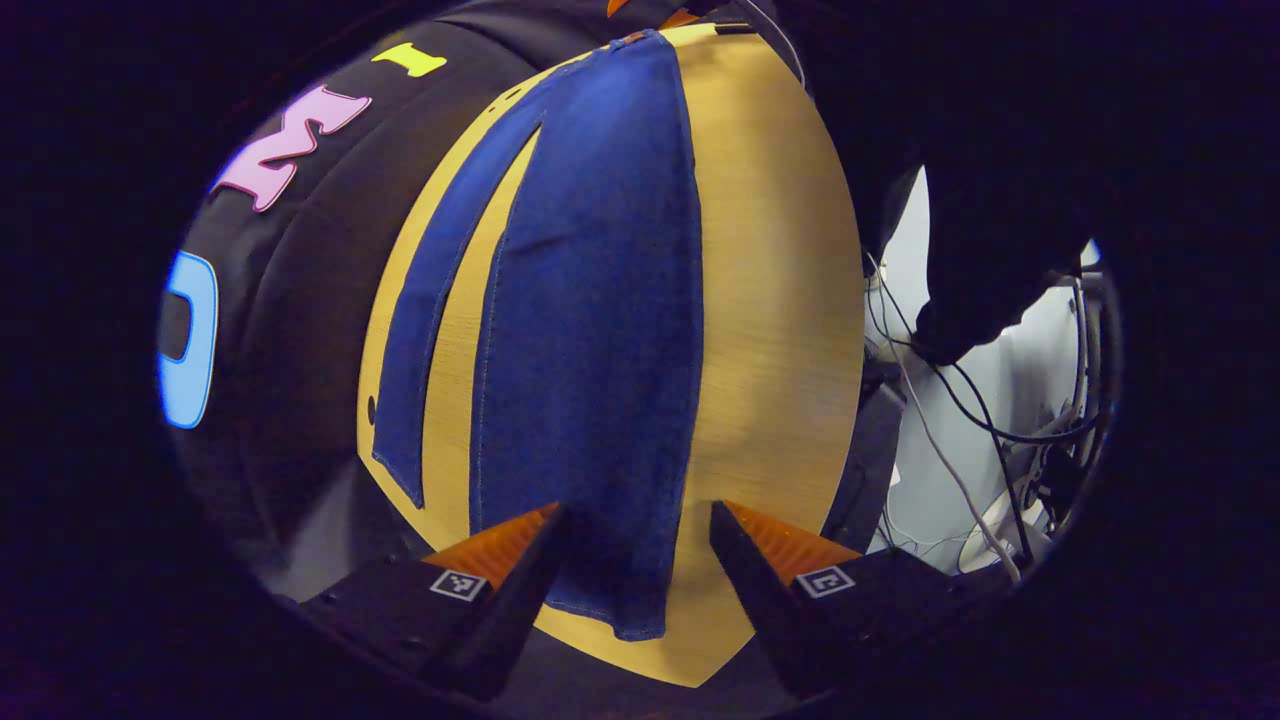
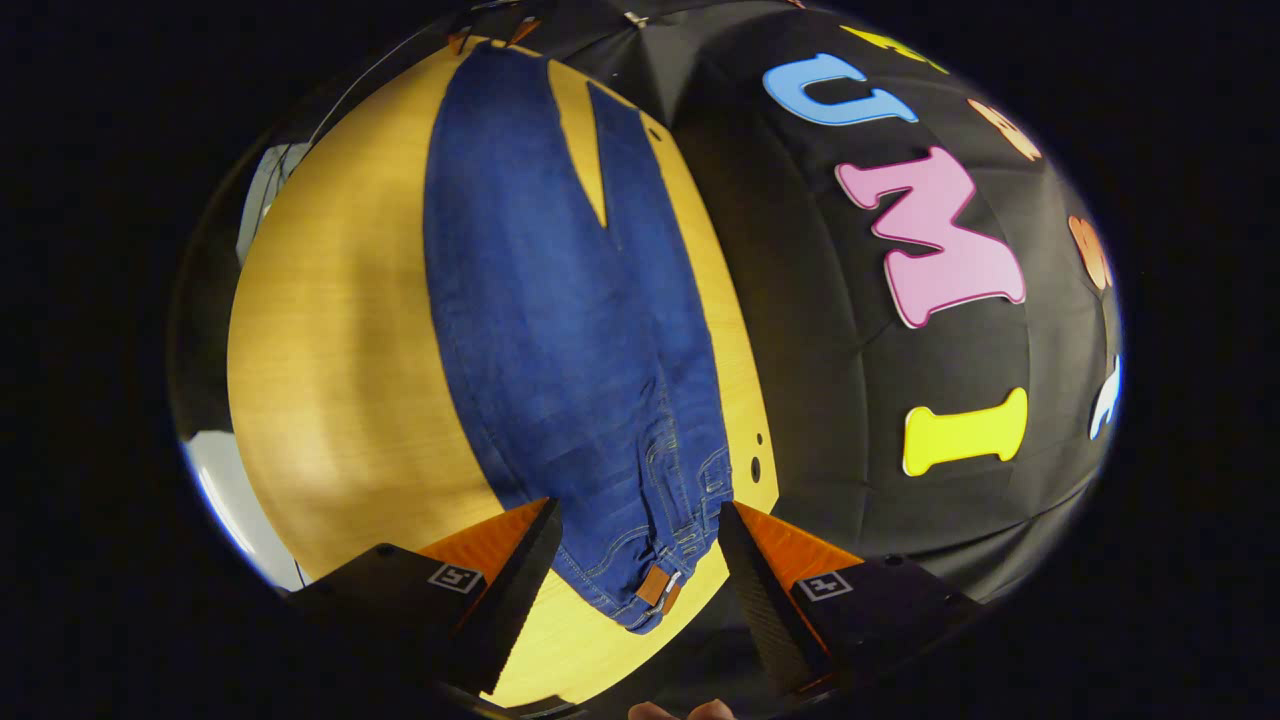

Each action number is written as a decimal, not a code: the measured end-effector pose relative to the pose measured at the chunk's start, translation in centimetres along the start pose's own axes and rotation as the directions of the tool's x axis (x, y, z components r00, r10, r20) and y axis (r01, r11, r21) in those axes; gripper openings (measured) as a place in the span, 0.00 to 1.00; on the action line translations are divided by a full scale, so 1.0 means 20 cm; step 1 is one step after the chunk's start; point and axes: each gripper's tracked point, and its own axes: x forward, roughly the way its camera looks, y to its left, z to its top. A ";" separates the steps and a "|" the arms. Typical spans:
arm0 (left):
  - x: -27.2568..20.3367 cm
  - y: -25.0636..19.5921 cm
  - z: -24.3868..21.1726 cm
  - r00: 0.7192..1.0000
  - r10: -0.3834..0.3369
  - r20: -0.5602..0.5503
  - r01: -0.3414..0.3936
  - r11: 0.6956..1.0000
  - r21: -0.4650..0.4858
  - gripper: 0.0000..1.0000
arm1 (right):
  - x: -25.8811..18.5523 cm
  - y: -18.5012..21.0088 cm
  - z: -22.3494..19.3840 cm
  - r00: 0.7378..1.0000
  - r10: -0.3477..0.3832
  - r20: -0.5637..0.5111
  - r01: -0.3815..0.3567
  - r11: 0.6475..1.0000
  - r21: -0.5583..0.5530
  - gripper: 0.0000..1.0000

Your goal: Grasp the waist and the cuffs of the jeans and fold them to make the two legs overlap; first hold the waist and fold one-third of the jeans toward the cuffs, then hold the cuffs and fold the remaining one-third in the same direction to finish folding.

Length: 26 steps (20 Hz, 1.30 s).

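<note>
jeans [image 1: 590,330] flat on wooden table [image 1: 780,300], legs apart | left gripper [image 1: 640,520] spread wide over a cuff, holding nothing | right gripper [image 2: 635,520] spread wide over waist [image 2: 655,585], empty | cables [image 1: 960,420] at 3 o'clock off the table edge

jeans [image 2: 560,330]: blue denim, woven matt texture, lighter stitched seams, tan leather-look patch [image 2: 655,585] at waistband. table [image 1: 780,300]: light wood-grain top, smooth, slight satin sheen. booth wall [image 2: 830,330]: black cloth, matt, creased. cables [image 1: 950,420]: smooth plastic sheath, black and white ones.
</note>
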 end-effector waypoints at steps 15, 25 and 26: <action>0.17 0.30 0.03 0.990 0.140 -0.008 -0.140 0.990 -0.026 0.90 | 0.30 0.06 -0.24 0.999 0.032 -0.043 -0.043 0.958 -0.283 0.90; 0.23 0.29 0.02 0.999 0.045 -0.028 -0.047 0.997 -0.064 0.18 | 0.30 0.17 -0.27 0.971 0.186 -0.149 -0.196 0.979 -0.051 0.10; 0.23 0.30 0.02 0.999 0.028 -0.024 -0.030 0.995 -0.095 0.17 | 0.32 0.18 -0.27 0.968 0.197 -0.157 -0.201 0.979 -0.015 0.10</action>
